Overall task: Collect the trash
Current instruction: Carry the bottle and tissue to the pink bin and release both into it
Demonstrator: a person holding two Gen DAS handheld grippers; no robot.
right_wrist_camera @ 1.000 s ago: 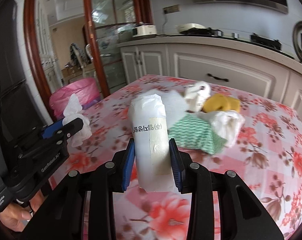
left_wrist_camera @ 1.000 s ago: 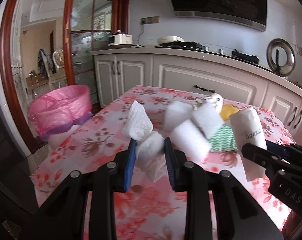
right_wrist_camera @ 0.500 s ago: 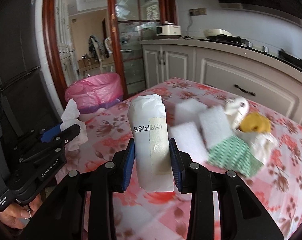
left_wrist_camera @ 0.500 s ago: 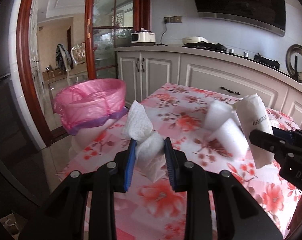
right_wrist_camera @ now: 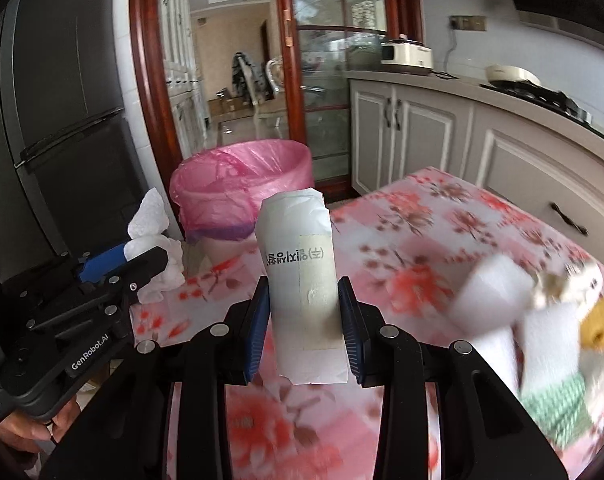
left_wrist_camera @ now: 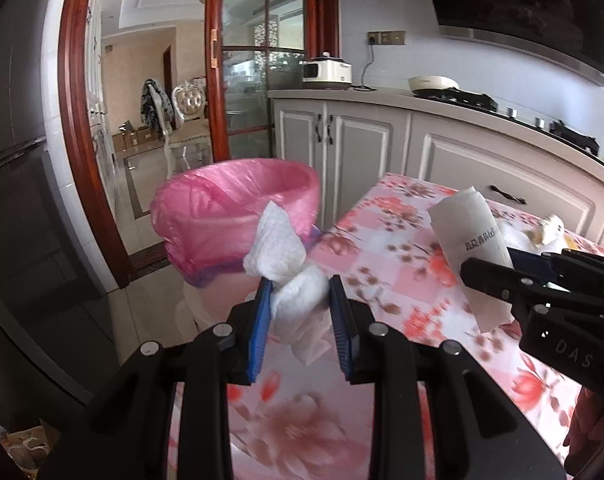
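Change: both grippers have swung away from the trash pile; the pink-lined bin (left_wrist_camera: 238, 216) now sits just ahead of the jaws.
Left gripper (left_wrist_camera: 300, 312): jaws clamped on crumpled tissue (left_wrist_camera: 286, 264).
Right gripper (right_wrist_camera: 304, 320): jaws pinching white paper packet (right_wrist_camera: 302, 280).
Meaning: drop is near; sponges (right_wrist_camera: 498, 296) remain on the counter (right_wrist_camera: 422, 248), right of the jaws.

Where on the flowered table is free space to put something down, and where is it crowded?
The tablecloth is bare from its corner beside the pink-lined bin toward the cabinets. The other end is crowded: white foam blocks, a green patterned cloth and a yellow item lie together.
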